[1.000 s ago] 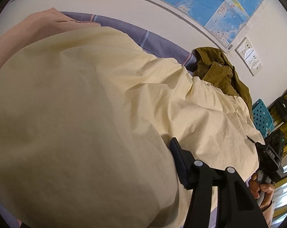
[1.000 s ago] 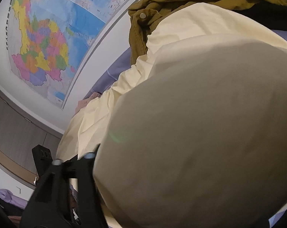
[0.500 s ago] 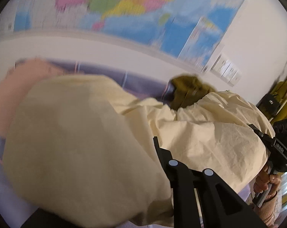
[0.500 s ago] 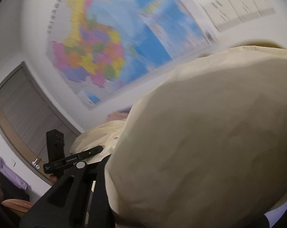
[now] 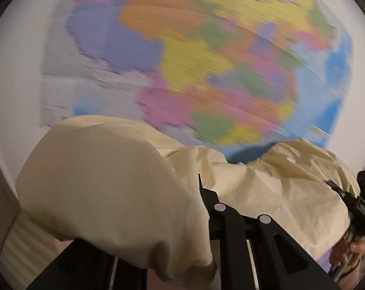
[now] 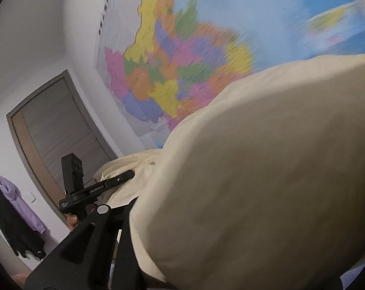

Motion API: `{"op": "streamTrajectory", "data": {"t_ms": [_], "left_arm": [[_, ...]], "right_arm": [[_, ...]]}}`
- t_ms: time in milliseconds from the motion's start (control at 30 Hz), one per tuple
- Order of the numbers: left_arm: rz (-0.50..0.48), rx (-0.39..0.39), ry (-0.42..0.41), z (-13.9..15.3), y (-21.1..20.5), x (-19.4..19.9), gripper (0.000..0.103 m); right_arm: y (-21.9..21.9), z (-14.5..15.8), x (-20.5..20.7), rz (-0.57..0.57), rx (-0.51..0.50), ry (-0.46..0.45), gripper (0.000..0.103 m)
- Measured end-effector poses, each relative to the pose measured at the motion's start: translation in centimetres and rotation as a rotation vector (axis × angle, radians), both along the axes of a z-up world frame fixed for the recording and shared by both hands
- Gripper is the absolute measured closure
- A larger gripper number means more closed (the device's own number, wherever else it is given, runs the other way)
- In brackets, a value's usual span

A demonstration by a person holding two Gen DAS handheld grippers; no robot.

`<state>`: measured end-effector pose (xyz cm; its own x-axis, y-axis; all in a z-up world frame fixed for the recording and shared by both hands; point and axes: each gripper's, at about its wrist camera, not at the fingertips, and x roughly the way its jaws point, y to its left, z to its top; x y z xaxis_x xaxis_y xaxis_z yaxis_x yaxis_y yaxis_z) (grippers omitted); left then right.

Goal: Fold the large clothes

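With both grippers clamped on the cream garment [image 5: 110,188], the cloth hangs strung between them in front of the wall map [image 5: 206,60]. The left gripper [image 5: 201,193] pinches one end, fabric bunched over its fingers, and the right gripper [image 6: 134,207] bites the other end the same way. So the long axis looks like it runs hand to hand, with neither hand nearer. In the right wrist view the far left tool sits buried in cloth, near the door [image 6: 52,130].
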<state>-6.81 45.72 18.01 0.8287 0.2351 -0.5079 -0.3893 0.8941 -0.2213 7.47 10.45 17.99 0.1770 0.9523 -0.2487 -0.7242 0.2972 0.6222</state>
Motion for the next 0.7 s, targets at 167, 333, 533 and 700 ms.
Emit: {"op": "streamTrajectory", "data": {"t_ms": [167, 333, 533, 700], "left_arm": [[0.133, 0.039, 0.029, -1.6, 8.3, -0.2, 0.089], [0.275, 0.014, 0.035, -7.6, 16.4, -1.0, 0.089], [0.371, -0.164, 0.169, -18.5, 20.9, -3.0, 0.088], [0.369, -0.208, 0.153, -19.9, 21.4, -4.8, 0.082]], "right_arm": [[9.3, -3.1, -0.2, 0.067, -0.002, 0.012, 0.086], [16.6, -9.3, -2.2, 0.144, -0.101, 0.069, 0.086], [19.6, -17.0, -4.6, 0.223, -0.264, 0.193, 0.072], [17.7, -16.9, -4.4, 0.258, -0.301, 0.243, 0.052]]}}
